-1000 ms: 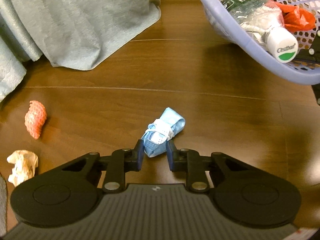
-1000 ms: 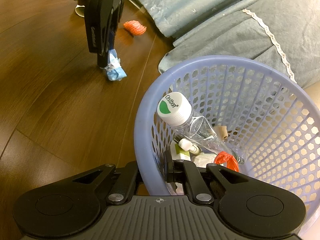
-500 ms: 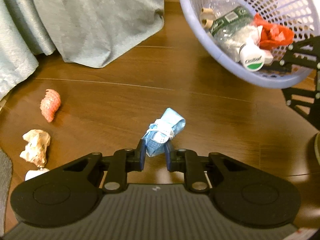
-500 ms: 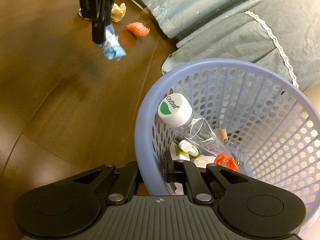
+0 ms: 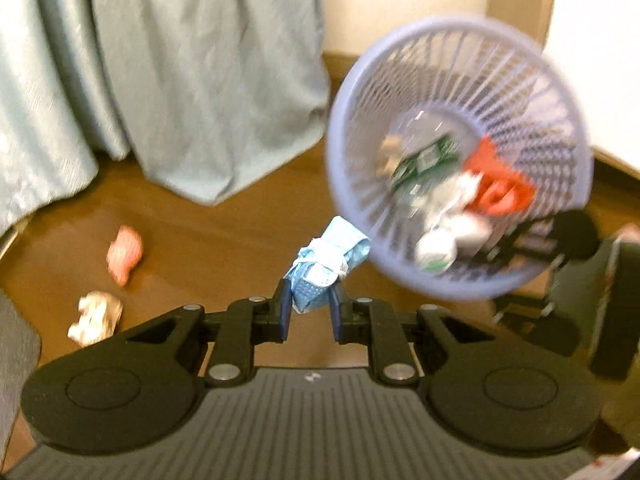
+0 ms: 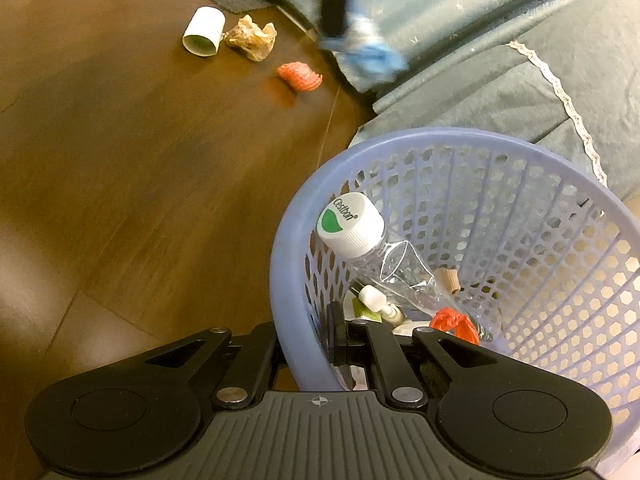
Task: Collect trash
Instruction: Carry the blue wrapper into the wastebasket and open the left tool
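The left gripper (image 5: 307, 312) has its fingers (image 5: 282, 312) clamped on a crumpled blue wad (image 5: 328, 266), which is held clear of the wooden floor (image 5: 224, 220). In the right wrist view the same wad (image 6: 368, 54) appears blurred, high above the basket and in front of the grey-green fabric (image 6: 480, 60).

The right gripper (image 6: 308, 340) has its fingers (image 6: 335, 336) closed on the near wall of the lavender mesh basket (image 6: 288, 240), one finger outside the wall and one inside. The basket is tilted, with its opening turned toward the left gripper.

Inside the basket lie a clear plastic bottle (image 6: 400, 264) with a white cap (image 6: 350, 224) resting against the near rim, a red scrap (image 6: 454, 324) at the bottom, and a small tan piece (image 6: 448, 280) beyond the bottle.

On the floor beyond the basket, in the right wrist view:
- A red mesh piece (image 6: 300, 76) lies nearest the basket.
- A crumpled tan wad (image 6: 252, 36) lies past the red piece.
- A white cup (image 6: 204, 32) lies on its side just beside the tan wad.

Fabric drapes to the floor behind these items.
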Action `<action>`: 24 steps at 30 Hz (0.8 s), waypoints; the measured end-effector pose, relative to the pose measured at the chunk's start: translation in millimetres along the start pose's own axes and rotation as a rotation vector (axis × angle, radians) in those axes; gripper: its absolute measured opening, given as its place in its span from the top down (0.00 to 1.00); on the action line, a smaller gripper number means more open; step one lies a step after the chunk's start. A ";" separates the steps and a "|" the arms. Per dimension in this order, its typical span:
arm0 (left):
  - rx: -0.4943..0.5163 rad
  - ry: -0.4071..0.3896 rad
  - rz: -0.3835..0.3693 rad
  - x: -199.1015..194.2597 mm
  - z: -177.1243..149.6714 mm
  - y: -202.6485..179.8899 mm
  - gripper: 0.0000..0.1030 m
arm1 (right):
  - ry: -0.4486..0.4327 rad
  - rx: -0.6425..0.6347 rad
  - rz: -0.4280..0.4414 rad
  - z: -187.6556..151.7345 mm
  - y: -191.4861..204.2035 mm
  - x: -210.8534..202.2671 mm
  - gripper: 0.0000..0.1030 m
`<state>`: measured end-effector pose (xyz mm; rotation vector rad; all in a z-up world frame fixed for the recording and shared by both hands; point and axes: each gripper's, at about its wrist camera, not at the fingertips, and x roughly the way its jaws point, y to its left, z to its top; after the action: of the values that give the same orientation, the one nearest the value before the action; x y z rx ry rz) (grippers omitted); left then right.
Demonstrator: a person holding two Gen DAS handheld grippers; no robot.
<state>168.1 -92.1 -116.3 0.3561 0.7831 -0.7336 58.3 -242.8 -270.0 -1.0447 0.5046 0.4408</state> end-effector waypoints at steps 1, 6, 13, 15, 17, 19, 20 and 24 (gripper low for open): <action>0.011 -0.013 -0.014 -1.4 7.1 -4.9 0.85 | -0.002 0.000 0.002 0.4 0.1 -0.6 0.98; 0.051 -0.075 -0.092 10.6 50.2 -35.0 0.83 | -0.008 -0.002 0.010 -0.2 1.8 -3.5 0.98; 0.028 -0.090 -0.085 35.6 69.5 -42.9 0.54 | -0.014 0.014 0.010 -0.1 -1.3 -3.0 0.98; 0.042 -0.082 -0.061 31.1 59.2 -39.8 0.54 | -0.016 0.020 0.009 -0.1 -1.8 -3.1 0.98; 0.033 -0.062 -0.039 28.5 47.6 -33.2 0.54 | -0.016 0.026 0.009 1.1 -2.9 -3.0 0.98; 0.011 -0.037 -0.019 26.4 33.7 -25.9 0.54 | -0.015 0.027 0.009 1.1 -3.9 -3.3 0.98; 0.009 -0.025 -0.004 24.9 26.3 -22.8 0.54 | -0.015 0.028 0.010 1.2 -3.8 -3.2 0.98; -0.024 0.013 0.057 15.9 -5.1 -6.6 0.54 | -0.013 0.031 0.012 3.1 -4.4 -1.8 0.97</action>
<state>168.5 -101.3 -131.6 0.3606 0.7905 -0.6687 59.9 -242.1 -264.6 -1.0091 0.5047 0.4485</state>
